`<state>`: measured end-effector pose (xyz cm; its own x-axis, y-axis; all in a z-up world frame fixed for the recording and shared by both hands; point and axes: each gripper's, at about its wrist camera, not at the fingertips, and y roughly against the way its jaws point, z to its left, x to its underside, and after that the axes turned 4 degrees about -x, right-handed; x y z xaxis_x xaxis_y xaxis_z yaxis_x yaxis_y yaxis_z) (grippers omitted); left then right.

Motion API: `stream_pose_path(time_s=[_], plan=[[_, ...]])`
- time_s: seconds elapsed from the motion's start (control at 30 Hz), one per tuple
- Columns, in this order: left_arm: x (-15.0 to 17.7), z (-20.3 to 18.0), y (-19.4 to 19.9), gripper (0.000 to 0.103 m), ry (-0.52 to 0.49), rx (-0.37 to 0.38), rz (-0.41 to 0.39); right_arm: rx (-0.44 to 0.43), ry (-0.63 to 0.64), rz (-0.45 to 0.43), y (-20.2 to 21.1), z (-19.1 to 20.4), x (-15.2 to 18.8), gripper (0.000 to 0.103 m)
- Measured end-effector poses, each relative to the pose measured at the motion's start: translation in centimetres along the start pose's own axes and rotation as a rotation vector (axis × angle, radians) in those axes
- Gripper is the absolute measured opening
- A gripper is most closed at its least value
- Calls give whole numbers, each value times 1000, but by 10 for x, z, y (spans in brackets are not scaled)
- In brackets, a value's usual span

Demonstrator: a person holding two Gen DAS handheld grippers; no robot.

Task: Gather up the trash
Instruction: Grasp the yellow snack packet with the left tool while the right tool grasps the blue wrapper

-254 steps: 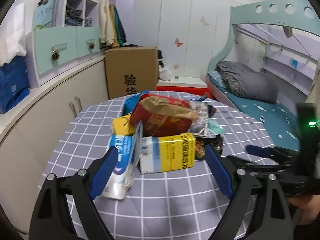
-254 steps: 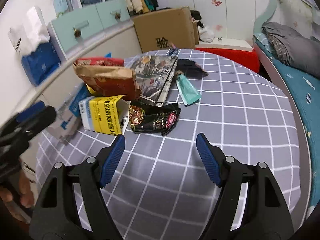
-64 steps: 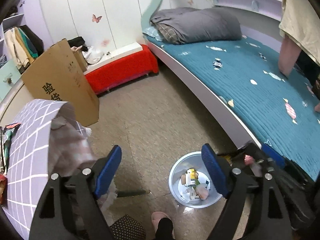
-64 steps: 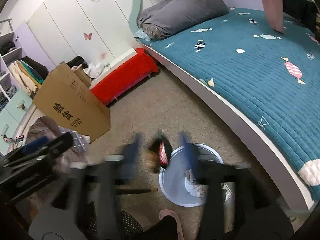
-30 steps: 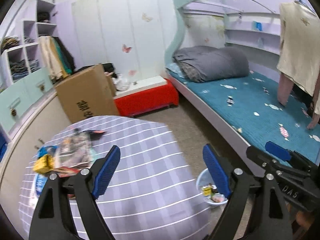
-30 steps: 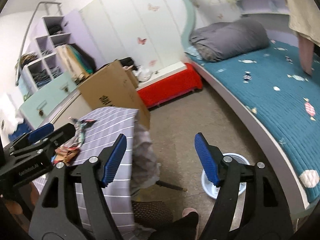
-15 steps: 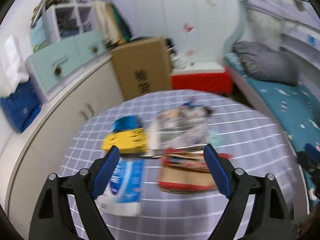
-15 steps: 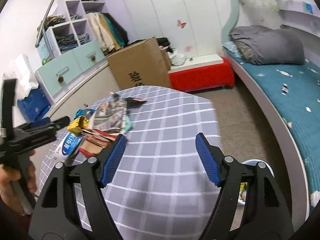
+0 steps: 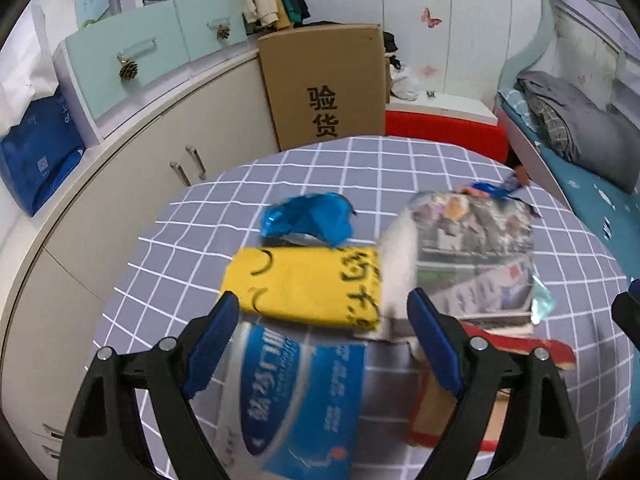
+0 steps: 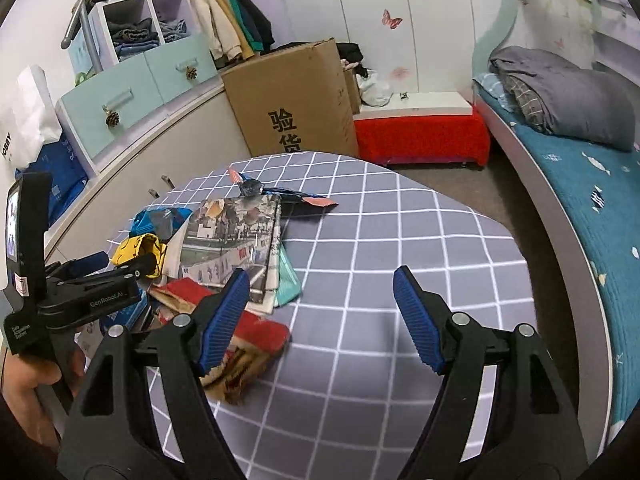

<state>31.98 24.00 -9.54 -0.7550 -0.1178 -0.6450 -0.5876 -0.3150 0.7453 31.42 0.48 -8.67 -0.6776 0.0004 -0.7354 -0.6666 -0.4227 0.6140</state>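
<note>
Blue-padded left hand-held gripper wide apart, empty; right hand-held gripper likewise

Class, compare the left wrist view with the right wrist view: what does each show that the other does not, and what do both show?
Left wrist only: the blue and white pack under the open left gripper.

Right wrist only: the open right gripper, a hand, and a dark wrapper beyond the pile.

Both: the checked table, yellow packet, newspaper and cardboard box.
</note>
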Motion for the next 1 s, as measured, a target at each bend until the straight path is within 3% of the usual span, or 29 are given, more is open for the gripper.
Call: stream_pose_path(time_s=[0.1, 0.27, 0.4, 0.5, 0.6, 0.9, 1.0], plan=[[-2, 5, -10, 82, -5, 9, 19, -10, 6, 3, -6, 4, -2, 73], [0, 19, -17, 66, -3, 60, 44, -32, 16, 9, -11, 15, -5, 73], [6, 36, -16, 26, 16, 112, 62, -41, 48, 7, -10, 33, -10, 74], [9, 54, -14, 14, 44, 145, 63, -46, 84, 5, -12, 52, -13, 75], [13, 69, -10, 5, 45, 128, 40, -58, 115, 18, -19, 73, -17, 75], [10, 120, 0, 4, 133, 156, -28, -92, 226, 69, -53, 142, -34, 75], [3, 130, -10, 4, 159, 153, -30, -63, 283, 92, -72, 164, -44, 75]])
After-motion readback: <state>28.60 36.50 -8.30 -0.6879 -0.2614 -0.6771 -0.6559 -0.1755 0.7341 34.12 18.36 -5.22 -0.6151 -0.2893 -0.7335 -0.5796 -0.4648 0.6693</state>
